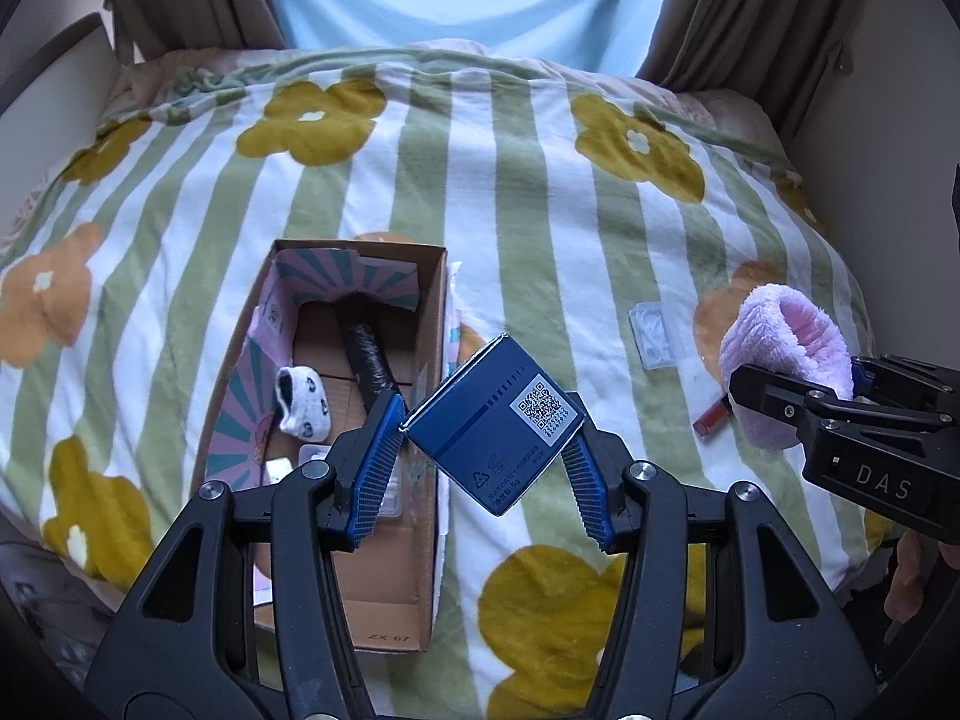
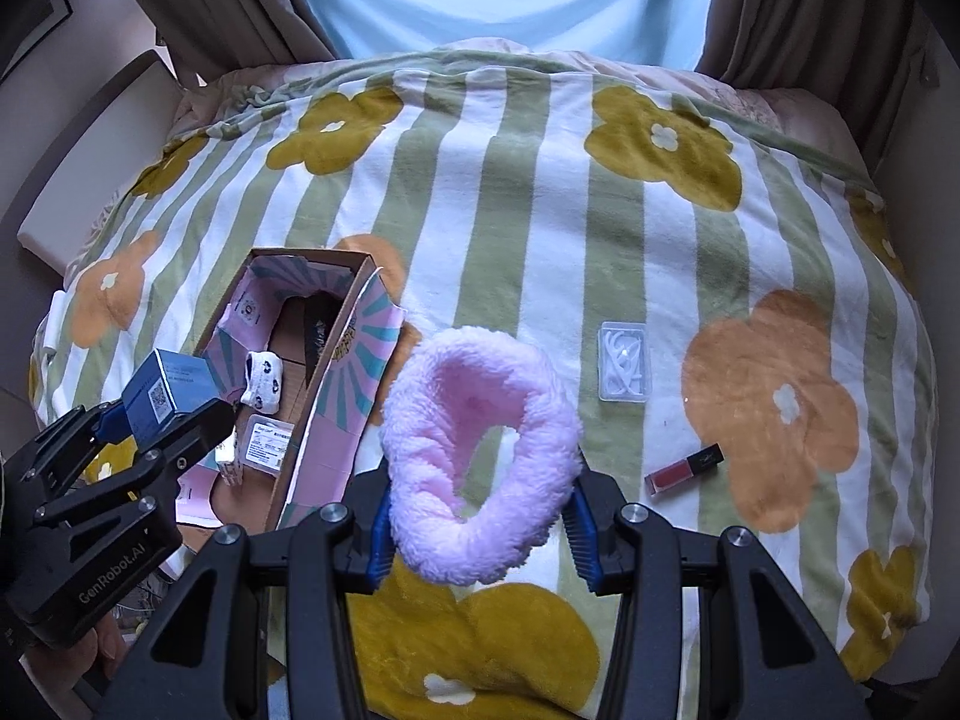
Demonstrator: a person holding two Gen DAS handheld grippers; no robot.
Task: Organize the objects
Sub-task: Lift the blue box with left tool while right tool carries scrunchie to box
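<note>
Left wrist view: left hand-held gripper (image 1: 489, 441) clamped on a small blue box (image 1: 489, 420), pads pressing two opposite corners, the box tilted on a diagonal with its QR-code face up, held clear above the bed (image 1: 540, 192). Directly beneath and toward the bed's left side, an open cardboard box (image 1: 435, 360) with a pink and teal printed liner, lying lengthwise on the striped, flowered blanket. Inside it: a small white sock with dark spots (image 1: 303, 402), a black roll (image 1: 366, 354) lying along the floor of the box, and some small white packets near the near end, partly hidden behind the gripper finger. At the right of this view, right hand-held gripper (image 1: 798, 396) closed on a fluffy pink headband (image 1: 786, 354).

Right wrist view: right hand-held gripper (image 2: 477, 522) partly closed, squeezing the fluffy pink headband (image 2: 480, 462) between its blue pads, the loop standing up with its opening toward the camera, lifted off the blanket. Beyond it, toward the bed's right side, a clear plastic case (image 2: 624, 363) with white pieces inside, lying flat on a green stripe. Nearer the near edge and right of the headband, a red lip gloss tube with a black cap (image 2: 684, 468), lying at a slant, well apart from the case. At the left, left hand-held gripper (image 2: 165, 414) with the blue box (image 2: 174, 387) in its grip, just beside the near left corner of the cardboard box (image 2: 336, 372). Curtains and a pale blue panel beyond the far edge of the bed.
</note>
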